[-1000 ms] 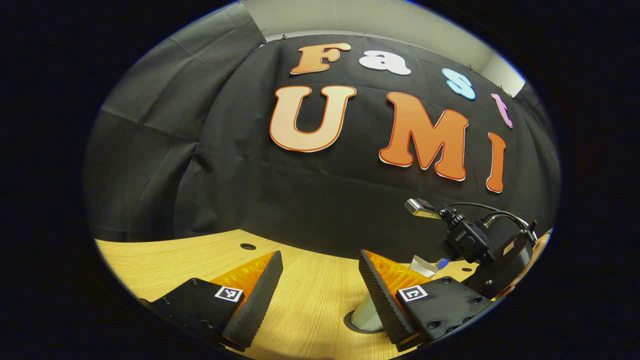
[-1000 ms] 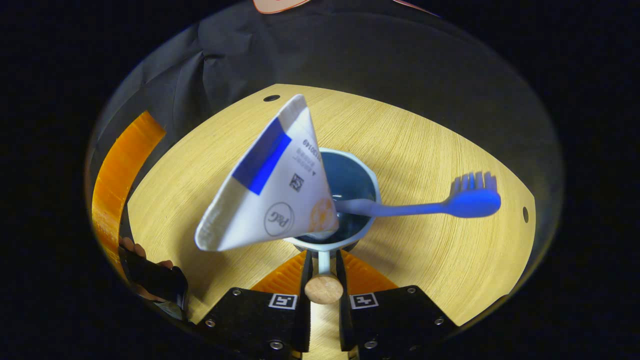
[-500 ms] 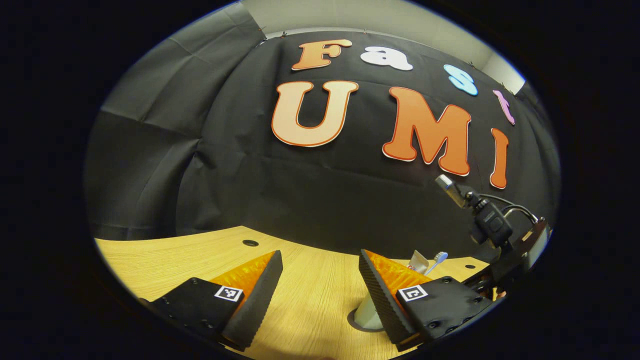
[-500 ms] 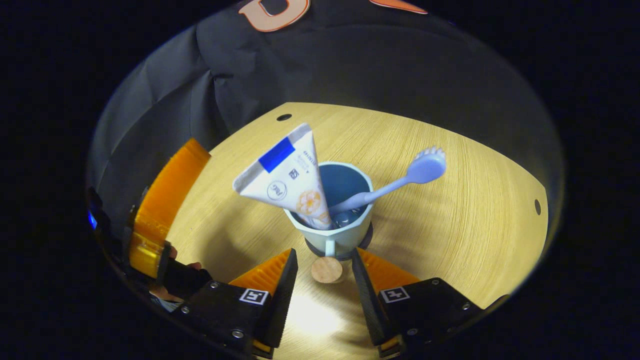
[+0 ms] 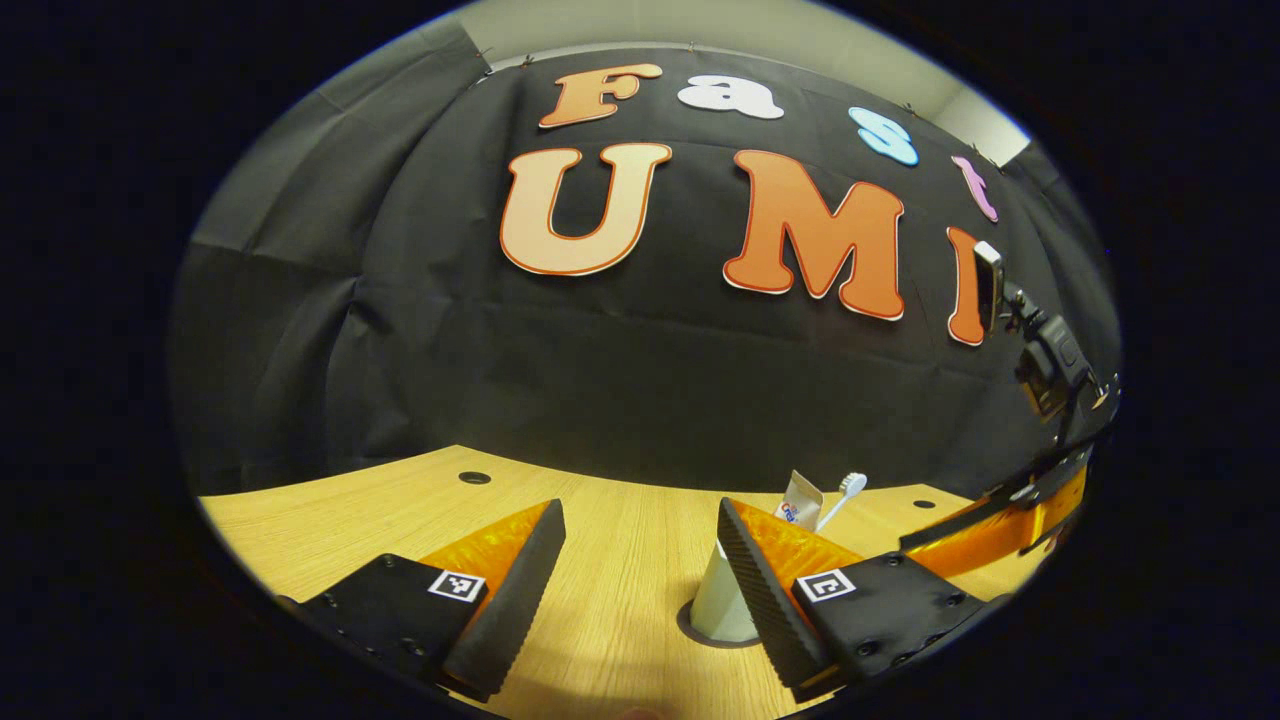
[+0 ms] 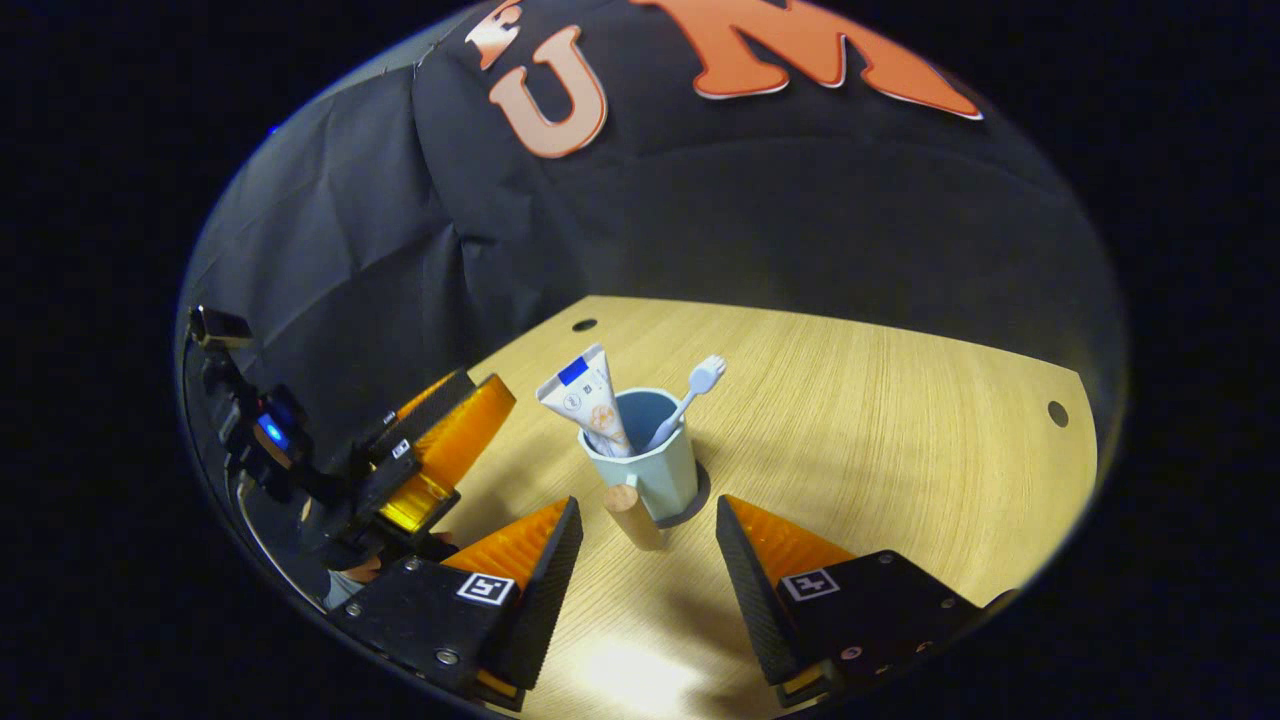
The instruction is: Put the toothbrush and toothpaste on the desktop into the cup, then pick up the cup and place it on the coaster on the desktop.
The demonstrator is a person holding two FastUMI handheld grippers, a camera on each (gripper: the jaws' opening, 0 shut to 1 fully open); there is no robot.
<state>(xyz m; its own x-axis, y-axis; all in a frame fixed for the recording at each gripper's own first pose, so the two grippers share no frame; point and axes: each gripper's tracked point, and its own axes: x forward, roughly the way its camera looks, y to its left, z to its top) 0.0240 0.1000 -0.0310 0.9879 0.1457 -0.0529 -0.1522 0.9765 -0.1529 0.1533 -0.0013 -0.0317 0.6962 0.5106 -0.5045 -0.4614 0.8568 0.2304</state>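
Note:
A pale blue cup [image 6: 650, 468] with a wooden handle [image 6: 628, 512] stands upright on a dark round coaster [image 6: 697, 492] on the wooden desk. A white toothpaste tube [image 6: 585, 396] and a light blue toothbrush [image 6: 690, 388] lean out of it. My right gripper [image 6: 646, 515] is open just short of the handle, touching nothing. In the left gripper view the cup [image 5: 716, 600] is partly hidden behind one finger of my open, empty left gripper [image 5: 638, 515], with the tube [image 5: 801, 498] and brush [image 5: 848, 489] poking up.
The left gripper [image 6: 430, 455] and the hand holding it sit left of the cup. The right gripper [image 5: 1010, 520] with its camera [image 5: 1045, 365] shows at the far right. The desk [image 6: 900, 430] has small cable holes [image 6: 584, 325]. Black cloth backs the desk.
My right gripper opened off the cup's handle and drew back and up. The cup stays on the coaster. The left gripper has barely shifted.

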